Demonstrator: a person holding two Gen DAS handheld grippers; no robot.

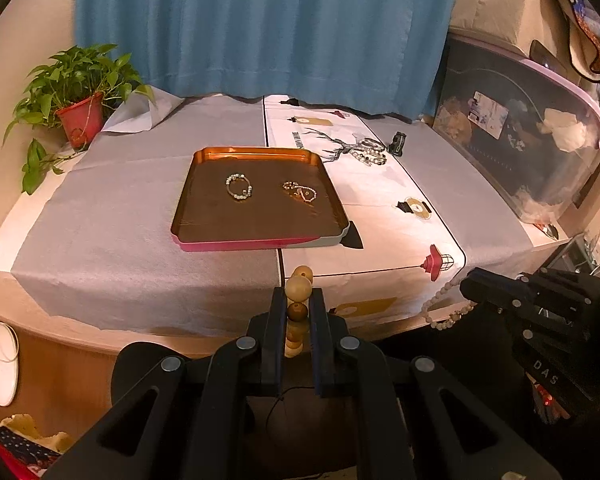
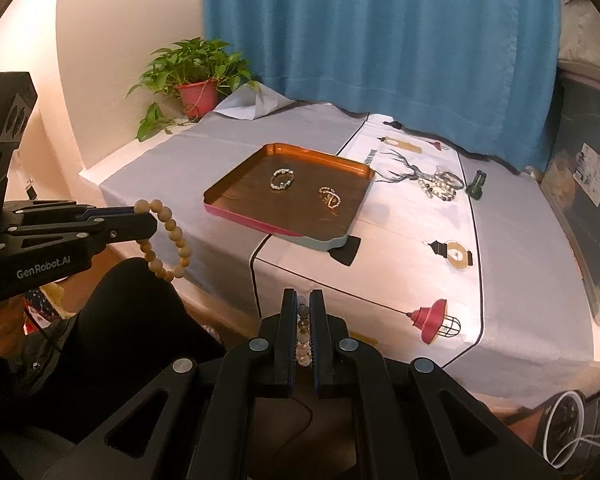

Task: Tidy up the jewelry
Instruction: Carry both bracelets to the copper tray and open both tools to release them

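Note:
My left gripper (image 1: 297, 300) is shut on a wooden bead bracelet (image 1: 299, 289), held in the air before the table's front edge; the bracelet hangs as a loop in the right wrist view (image 2: 168, 236). My right gripper (image 2: 304, 304) is shut on a pale bead bracelet (image 2: 304, 336), which dangles in the left wrist view (image 1: 440, 304). A copper tray (image 1: 260, 236) sits mid-table and holds a grey-bead bracelet (image 1: 239, 186) and a gold-bead bracelet (image 1: 300, 191). More beaded jewelry (image 1: 370, 152) lies in a heap on the white cloth behind the tray.
A potted plant (image 1: 78, 112) stands at the table's back left corner. A small dark clip (image 1: 398, 145) lies beside the jewelry heap. A large clear storage bin (image 1: 520, 140) borders the table's right side. A blue curtain (image 1: 260, 24) hangs behind.

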